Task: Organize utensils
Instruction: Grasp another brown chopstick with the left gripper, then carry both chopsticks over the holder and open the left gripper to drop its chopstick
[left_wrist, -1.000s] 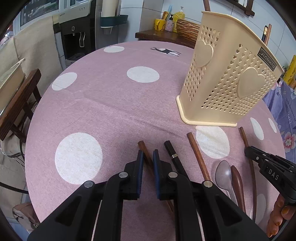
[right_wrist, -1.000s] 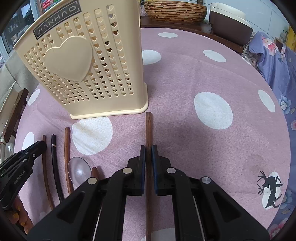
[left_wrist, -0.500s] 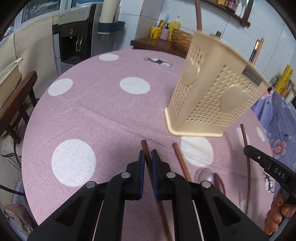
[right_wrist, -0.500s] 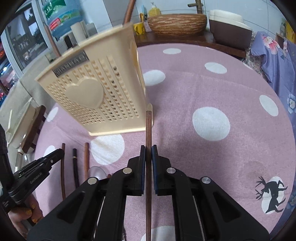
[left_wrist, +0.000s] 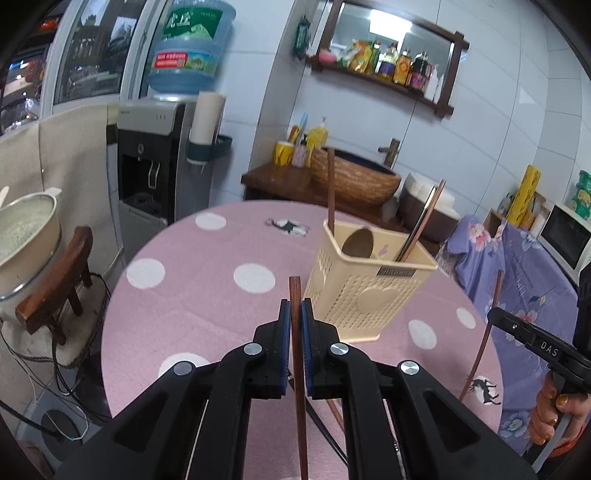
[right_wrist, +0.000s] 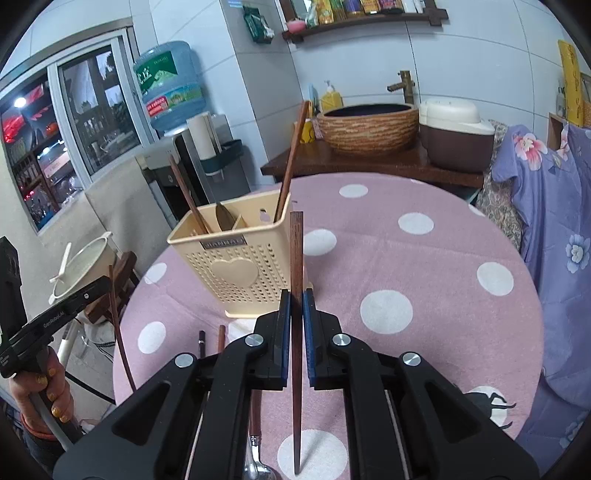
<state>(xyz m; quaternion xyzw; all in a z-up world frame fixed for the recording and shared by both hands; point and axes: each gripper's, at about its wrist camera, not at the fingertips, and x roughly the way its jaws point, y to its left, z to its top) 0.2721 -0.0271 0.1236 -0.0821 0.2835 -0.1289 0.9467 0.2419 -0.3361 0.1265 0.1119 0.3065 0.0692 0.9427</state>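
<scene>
A beige perforated utensil holder (left_wrist: 369, 291) stands on the pink dotted table (left_wrist: 184, 295); it also shows in the right wrist view (right_wrist: 240, 266). It holds a spoon and several chopsticks. My left gripper (left_wrist: 295, 314) is shut on a brown chopstick (left_wrist: 297, 354), lifted above the table, short of the holder. My right gripper (right_wrist: 295, 306) is shut on a dark brown chopstick (right_wrist: 296, 295), lifted beside the holder's right corner. The right gripper with its chopstick (left_wrist: 487, 325) shows in the left view; the left gripper with its chopstick (right_wrist: 118, 325) shows in the right view.
A black chopstick (right_wrist: 201, 343), a brown chopstick (right_wrist: 221, 338) and a metal spoon (right_wrist: 255, 465) lie on the table under my grippers. A wooden stool (left_wrist: 55, 280) and a pot stand left of the table. A purple flowered cloth (right_wrist: 546, 229) hangs at right.
Both grippers have risen well above the table, each carrying its chopstick. The holder's open top has come into view.
</scene>
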